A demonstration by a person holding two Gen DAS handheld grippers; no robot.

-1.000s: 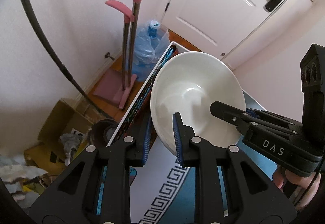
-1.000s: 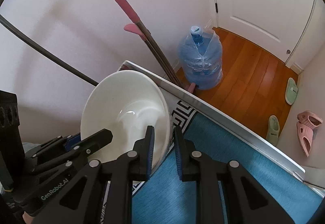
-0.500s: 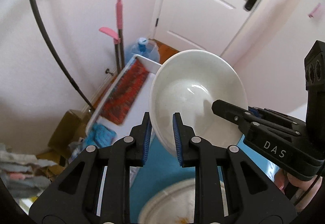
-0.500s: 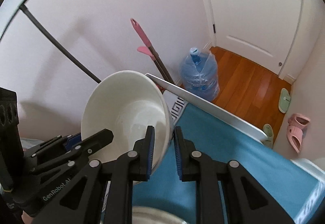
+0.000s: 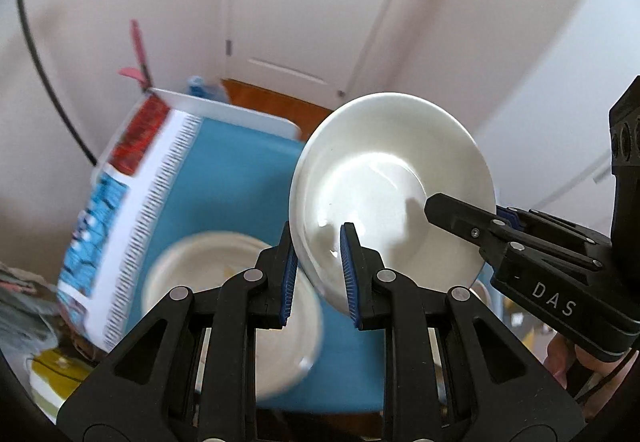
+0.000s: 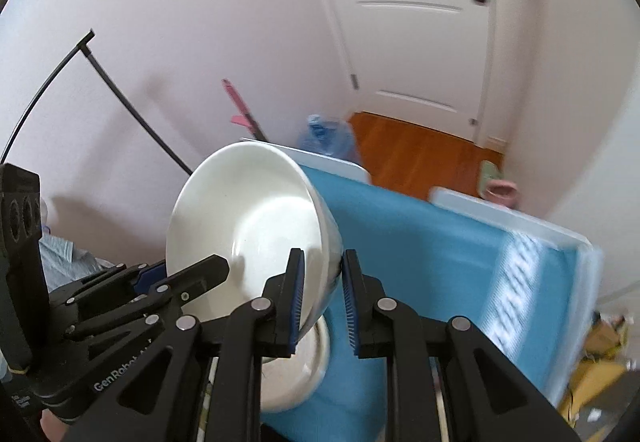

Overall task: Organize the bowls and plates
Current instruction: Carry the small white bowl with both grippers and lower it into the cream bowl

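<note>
A white bowl [image 5: 392, 181] hangs tilted in the air over a table, gripped by its rim on two sides. My left gripper [image 5: 316, 254] is shut on the near-left rim. My right gripper [image 6: 322, 274] is shut on the bowl's [image 6: 248, 217] opposite wall, and one of its fingers [image 5: 444, 209] reaches inside the bowl in the left wrist view. Below the bowl a cream plate [image 5: 224, 302] lies on the blue cloth; the right wrist view shows this plate [image 6: 296, 374] partly hidden behind the fingers.
The blue cloth [image 5: 240, 177] covers a white-edged table [image 6: 500, 213]. Beyond it are a water bottle [image 6: 324, 133], a pink-handled mop [image 6: 240, 105], a white door [image 6: 420, 21], wood floor and slippers [image 6: 500, 193]. Clutter [image 5: 52, 374] lies at the lower left.
Both grippers have carried the bowl upward and back over the table. The table's far edge, the bottle and the mop have receded, and the plate has come into view under the bowl.
</note>
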